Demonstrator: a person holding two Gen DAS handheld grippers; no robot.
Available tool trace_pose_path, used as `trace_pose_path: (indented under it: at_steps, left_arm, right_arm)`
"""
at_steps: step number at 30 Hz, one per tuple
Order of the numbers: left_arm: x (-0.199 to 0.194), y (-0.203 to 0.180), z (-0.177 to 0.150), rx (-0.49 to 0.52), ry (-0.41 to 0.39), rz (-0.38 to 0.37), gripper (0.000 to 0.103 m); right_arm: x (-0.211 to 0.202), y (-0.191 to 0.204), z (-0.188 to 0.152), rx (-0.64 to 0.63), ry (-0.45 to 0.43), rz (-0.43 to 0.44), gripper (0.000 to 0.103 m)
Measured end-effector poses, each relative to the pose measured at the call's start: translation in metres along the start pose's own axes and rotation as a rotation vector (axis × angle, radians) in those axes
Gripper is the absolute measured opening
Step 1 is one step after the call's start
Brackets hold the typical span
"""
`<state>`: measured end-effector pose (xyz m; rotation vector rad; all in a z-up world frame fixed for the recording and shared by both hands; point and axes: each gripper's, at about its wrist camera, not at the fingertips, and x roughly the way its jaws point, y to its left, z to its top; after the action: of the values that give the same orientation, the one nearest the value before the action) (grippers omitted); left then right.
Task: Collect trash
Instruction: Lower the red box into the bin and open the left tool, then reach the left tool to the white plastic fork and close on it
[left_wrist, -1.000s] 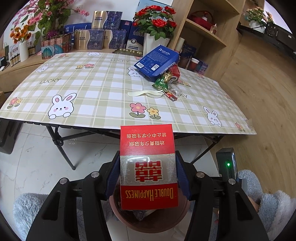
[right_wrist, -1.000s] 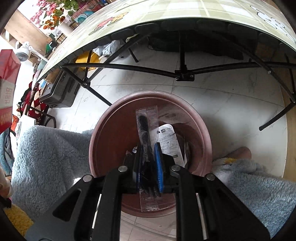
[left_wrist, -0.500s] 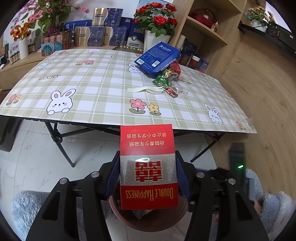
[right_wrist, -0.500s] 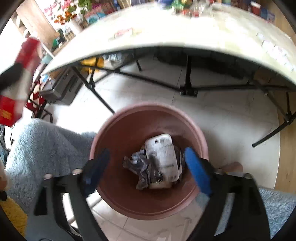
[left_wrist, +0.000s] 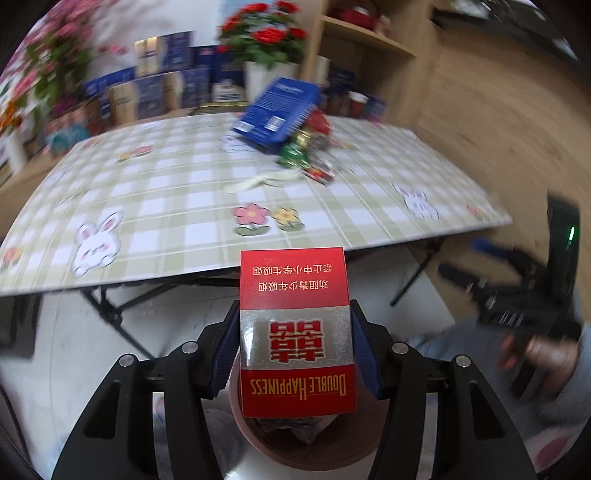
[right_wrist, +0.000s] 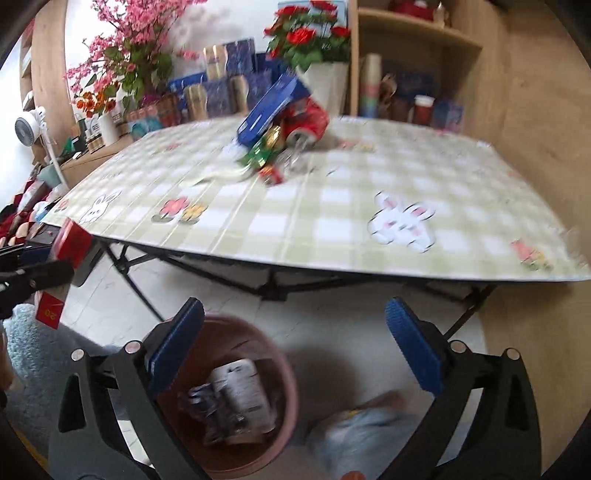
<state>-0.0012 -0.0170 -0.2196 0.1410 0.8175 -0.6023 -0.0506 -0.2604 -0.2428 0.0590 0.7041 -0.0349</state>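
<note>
Trash is in three places: one red box (left_wrist: 295, 332) sits in the left tool (left_wrist: 295, 345), some lies in the bin (right_wrist: 288, 402), and a pile waits on the desk (right_wrist: 332, 206). The left tool pinches the box by its two narrow sides, with a blue pad flat on each one, so the box cannot slip. It hangs right over the bin, I think so the box can fall straight in when the pads let go. The box's long side runs along the tool's fingers, and its far end points toward the desk edge. The writing on it looks upside down from here. The right tool (right_wrist: 295, 354) has just been opening and now stands wide with nothing between its pads. It sits above the bin and faces the desk, likely ready for the next piece. In the bin lie a white packet (right_wrist: 240, 387) and some dark wrappers. On the desk the pile is a blue box (right_wrist: 269, 110) leaning up on a red can (right_wrist: 308, 122), with green wrappers (right_wrist: 258, 153) in front. The pile is blurry, so the small bits are hard to tell apart.
</note>
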Motion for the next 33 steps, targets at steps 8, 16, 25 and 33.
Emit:
trace_pose_path:
  at_steps: [8, 16, 25, 33]
  left_arm:
    - [0.063, -0.016, -0.044, 0.100, 0.138, -0.039, 0.054]
    - [0.079, 0.005, -0.055, 0.023, 0.211, -0.016, 0.054]
    - [0.079, 0.004, -0.054, 0.014, 0.210, -0.029, 0.057]
    - [0.072, 0.000, -0.051, 0.031, 0.169, -0.018, 0.091]
  right_arm:
    - [0.016, -0.008, -0.012, 0.057, 0.072, -0.058, 0.097]
    - [0.025, 0.004, -0.021, 0.007, 0.116, -0.073, 0.097]
    - [0.025, 0.004, -0.022, 0.008, 0.127, -0.071, 0.097]
    - [0.026, 0.004, -0.022, 0.002, 0.130, -0.067, 0.097]
